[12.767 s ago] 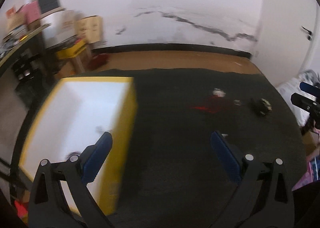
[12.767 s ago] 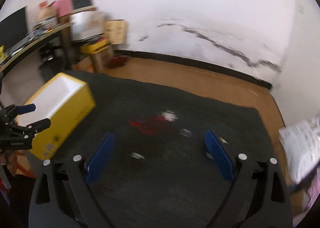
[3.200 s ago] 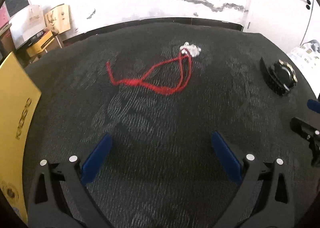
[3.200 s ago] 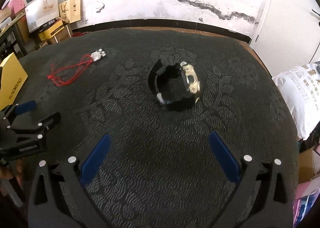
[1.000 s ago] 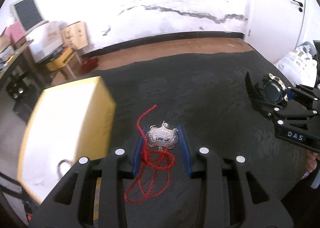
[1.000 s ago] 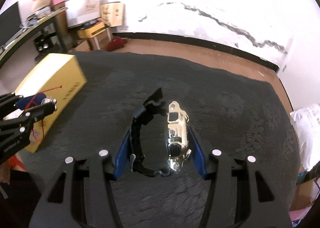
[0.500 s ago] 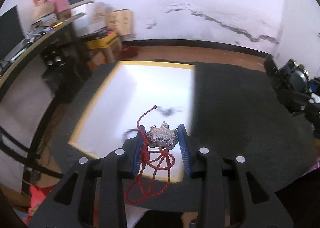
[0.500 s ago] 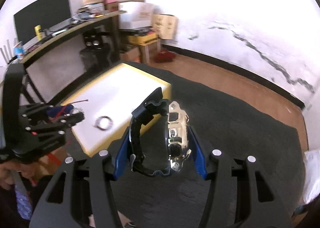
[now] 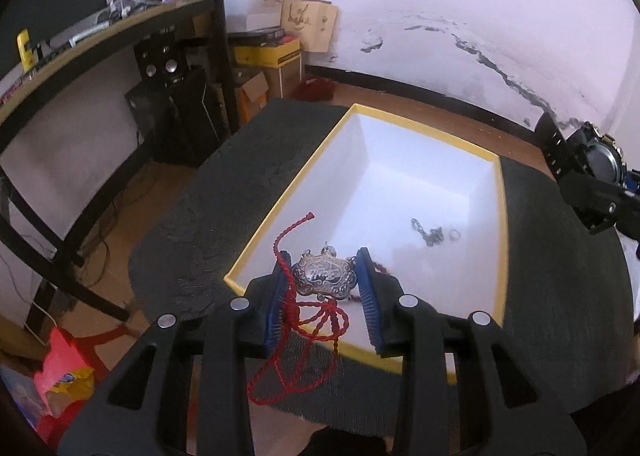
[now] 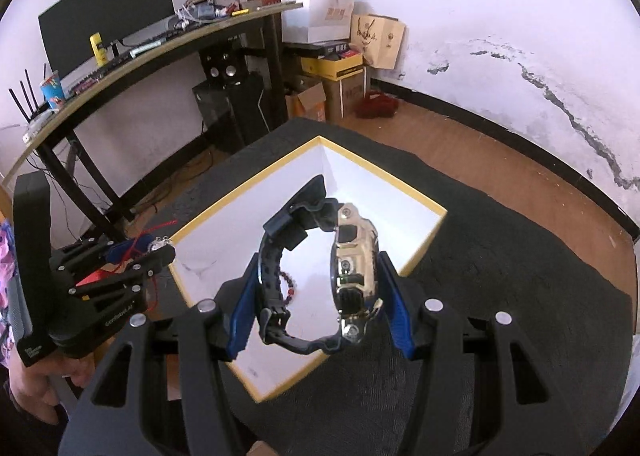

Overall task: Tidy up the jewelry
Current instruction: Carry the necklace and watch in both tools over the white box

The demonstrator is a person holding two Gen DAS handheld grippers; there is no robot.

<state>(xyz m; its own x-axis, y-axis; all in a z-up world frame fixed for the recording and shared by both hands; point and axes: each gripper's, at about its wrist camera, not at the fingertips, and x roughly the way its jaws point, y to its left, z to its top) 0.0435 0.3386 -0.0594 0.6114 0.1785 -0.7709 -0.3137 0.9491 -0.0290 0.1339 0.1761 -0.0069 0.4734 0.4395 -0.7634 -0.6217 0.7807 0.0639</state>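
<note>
My left gripper (image 9: pixel 325 288) is shut on a silver pendant (image 9: pixel 325 275) with a red cord (image 9: pixel 304 340) that hangs below, held over the near edge of a yellow-rimmed white box (image 9: pixel 498 216). A thin chain (image 9: pixel 430 234) and a small ring (image 9: pixel 455 234) lie inside the box. My right gripper (image 10: pixel 318 302) is shut on a black and gold watch (image 10: pixel 352 264), held above the same box (image 10: pixel 430 232). A beaded bracelet (image 10: pixel 290 286) shows in the box behind the watch. The left gripper also shows in the right wrist view (image 10: pixel 140 250), at the box's left edge.
The box sits on a dark patterned mat (image 9: pixel 560 296) over a wooden floor. A black desk (image 10: pixel 160 52) with a monitor, speakers and cardboard boxes (image 10: pixel 332 76) stands to the left and behind. A red bag (image 9: pixel 60 372) lies on the floor at lower left.
Both grippers have moved toward the box, holding the pendant and the watch. The box now lies directly under them, closer and larger in both views.
</note>
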